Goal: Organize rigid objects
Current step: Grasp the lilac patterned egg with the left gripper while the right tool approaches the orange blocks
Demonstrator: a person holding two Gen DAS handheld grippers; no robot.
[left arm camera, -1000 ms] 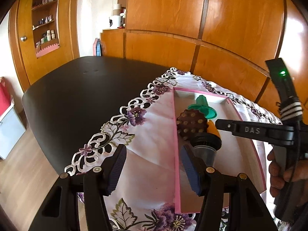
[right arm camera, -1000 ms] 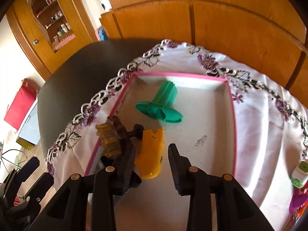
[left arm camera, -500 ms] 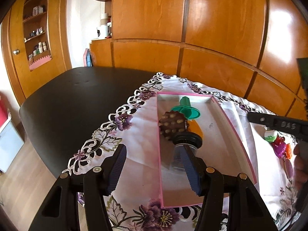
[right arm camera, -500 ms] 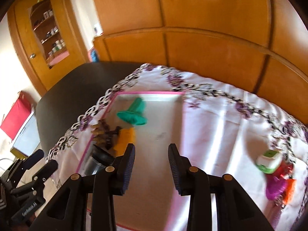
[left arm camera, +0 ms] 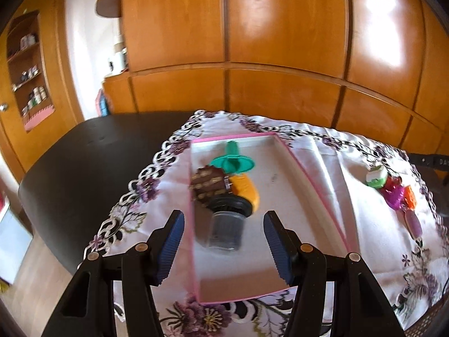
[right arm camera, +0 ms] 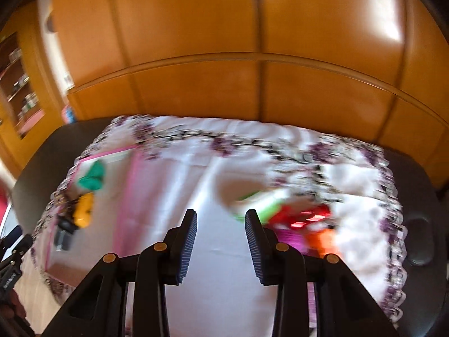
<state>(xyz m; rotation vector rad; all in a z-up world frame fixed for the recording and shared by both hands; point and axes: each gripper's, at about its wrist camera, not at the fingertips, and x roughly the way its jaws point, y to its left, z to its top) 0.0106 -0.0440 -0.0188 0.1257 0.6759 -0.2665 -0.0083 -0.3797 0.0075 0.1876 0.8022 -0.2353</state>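
A pink-rimmed tray [left arm camera: 306, 179] on the flowered cloth holds a green stamp-like toy [left arm camera: 233, 161], a brown studded piece [left arm camera: 209, 185], a yellow piece [left arm camera: 248, 192] and a black-lidded clear jar [left arm camera: 226, 224]. My left gripper [left arm camera: 223, 243] is open and empty above the tray's near end. My right gripper [right arm camera: 220, 241] is open and empty over the cloth, left of a blurred cluster: a white-green toy [right arm camera: 262, 203], red [right arm camera: 306, 216], magenta [right arm camera: 289, 237] and orange [right arm camera: 321, 240] pieces. The cluster also shows in the left wrist view [left arm camera: 393, 191]. The tray [right arm camera: 127, 196] is at the left.
The white flowered cloth [left arm camera: 373, 236] covers the right part of a dark table [left arm camera: 84, 157]. Wooden panelled cabinets [left arm camera: 280, 56] stand behind. The right gripper's body [left arm camera: 429, 161] shows at the right edge of the left wrist view. The floor is at lower left.
My right gripper has swung right, from over the tray to in front of the toy cluster. My left gripper has turned right so the tray is centred. Both stayed open.
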